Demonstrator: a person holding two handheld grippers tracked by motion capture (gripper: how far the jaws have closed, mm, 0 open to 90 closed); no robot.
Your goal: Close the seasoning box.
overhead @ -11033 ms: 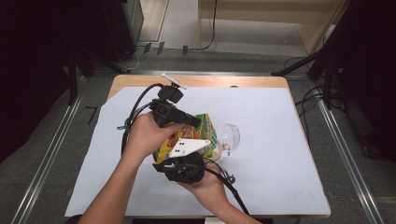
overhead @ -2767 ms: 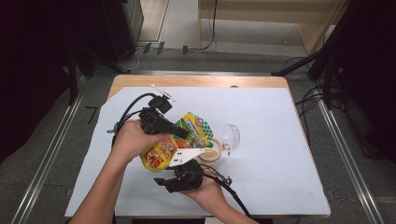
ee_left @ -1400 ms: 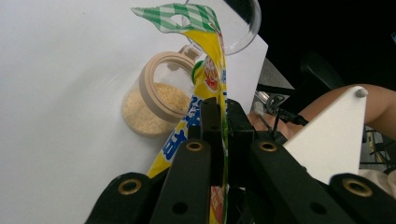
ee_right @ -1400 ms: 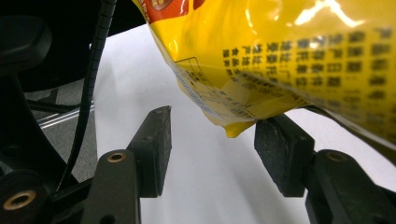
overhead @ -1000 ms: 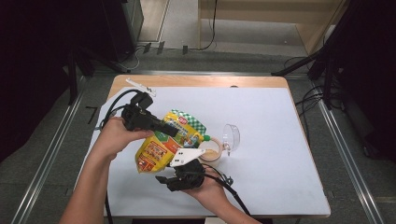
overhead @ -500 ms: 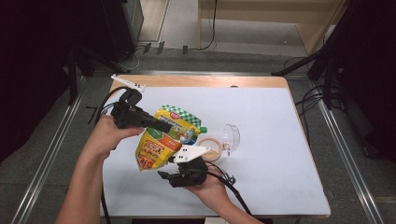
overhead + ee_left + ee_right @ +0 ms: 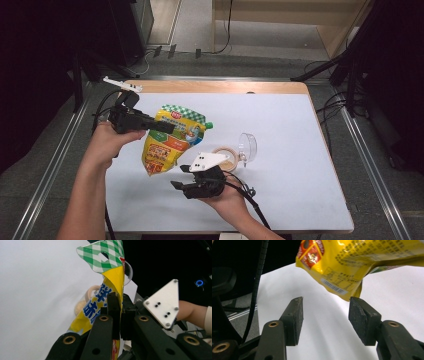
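Left gripper (image 7: 167, 127): jaws clamped on the yellow pouch (image 7: 172, 142), gripping its upper part just below the green checked top; in the left gripper view (image 7: 120, 315) the jaws pinch the pouch edge-on.
Left hand (image 7: 107, 142): at 9 o'clock of the table, gripper pointing toward 3 o'clock.
Pouch: lifted off the white mat (image 7: 300, 150), hanging tilted, bottom end toward 6 o'clock, spout cap at its 3 o'clock corner. Centre-left of the mat.
Right gripper (image 7: 182, 187): jaws spread apart, nothing between them. In the right gripper view (image 7: 324, 315) the pouch's bottom corner hangs just above and beyond the jaws, near the right jaw; contact cannot be told.
Right hand (image 7: 225, 197): at 6 o'clock, gripper pointing toward 9 o'clock, just below the pouch's bottom end.
Clear cup (image 7: 242, 150): lies on its side on the mat at 3 o'clock of the pouch, tan contents inside, close to the right gripper's grey plate.
Table (image 7: 215, 86): wooden edge shows at 12 o'clock beyond the mat.
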